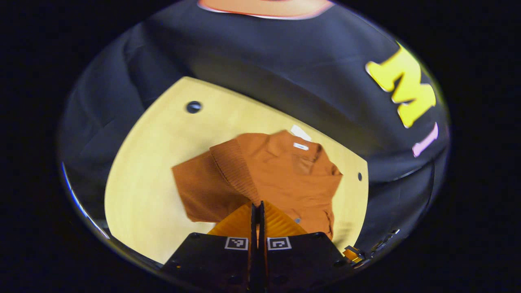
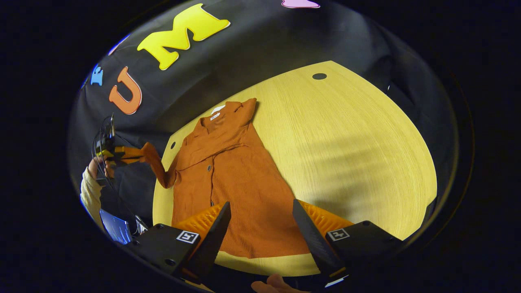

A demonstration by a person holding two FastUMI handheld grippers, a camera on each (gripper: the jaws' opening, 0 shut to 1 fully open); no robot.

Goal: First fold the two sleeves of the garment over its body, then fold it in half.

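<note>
A rust-orange buttoned garment lies flat on the yellow wooden table, collar toward the wall. In the left gripper view its body is spread out and one ribbed sleeve rises from it to my left gripper, which is shut on the cuff. The right gripper view shows that same gripper at the far left, holding the sleeve lifted out past the table's edge. My right gripper hovers open over the hem, nothing between its fingers.
The black booth wall rings the table closely. Small dark holes sit in the tabletop. A person's hand and pale sleeve hold the left gripper. A lit screen is low at the left. Bare wood stretches right of the garment.
</note>
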